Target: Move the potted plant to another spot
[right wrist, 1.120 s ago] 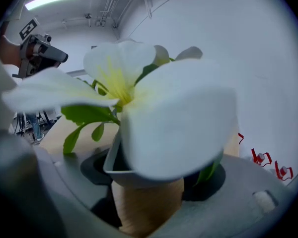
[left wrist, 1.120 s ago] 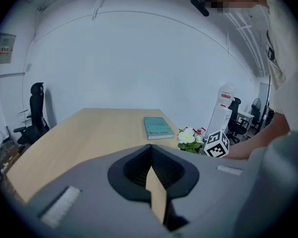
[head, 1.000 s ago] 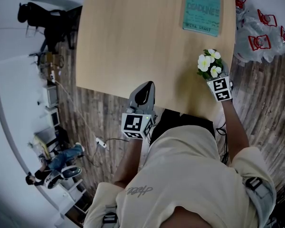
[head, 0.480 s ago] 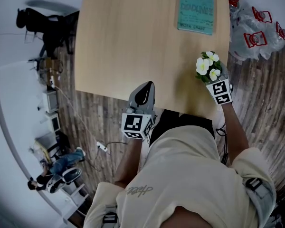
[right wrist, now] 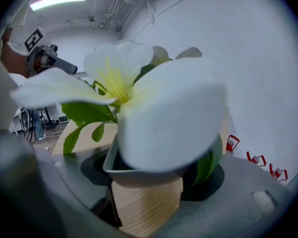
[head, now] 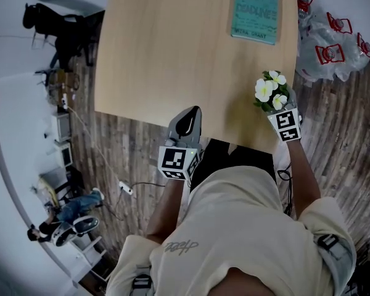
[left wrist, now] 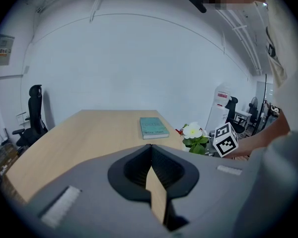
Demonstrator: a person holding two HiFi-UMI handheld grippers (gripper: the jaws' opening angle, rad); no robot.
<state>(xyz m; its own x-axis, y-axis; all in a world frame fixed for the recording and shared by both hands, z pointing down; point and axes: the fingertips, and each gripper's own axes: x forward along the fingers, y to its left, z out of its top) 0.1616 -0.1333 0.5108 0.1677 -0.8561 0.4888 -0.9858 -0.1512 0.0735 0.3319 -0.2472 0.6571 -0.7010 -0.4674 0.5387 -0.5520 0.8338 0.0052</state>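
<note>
The potted plant (head: 271, 90), white flowers and green leaves in a small pale pot (right wrist: 139, 175), stands at the right near side of the wooden table (head: 160, 54). My right gripper (head: 277, 106) is shut on the pot, one jaw on each side; in the right gripper view a big white flower (right wrist: 139, 108) fills most of the picture. My left gripper (head: 191, 111) hovers at the table's near edge, shut with nothing in it; in the left gripper view its jaws meet, and the plant (left wrist: 194, 135) shows to the right.
A teal book (head: 256, 14) lies at the table's far right. Clear bags of red-capped bottles (head: 333, 42) sit on the floor right of the table. A black office chair (head: 55, 23) stands at the far left, and a person (head: 61, 217) is on the floor lower left.
The plant in my right gripper has shifted a little toward the table's right near corner. My left gripper has stayed where it was.
</note>
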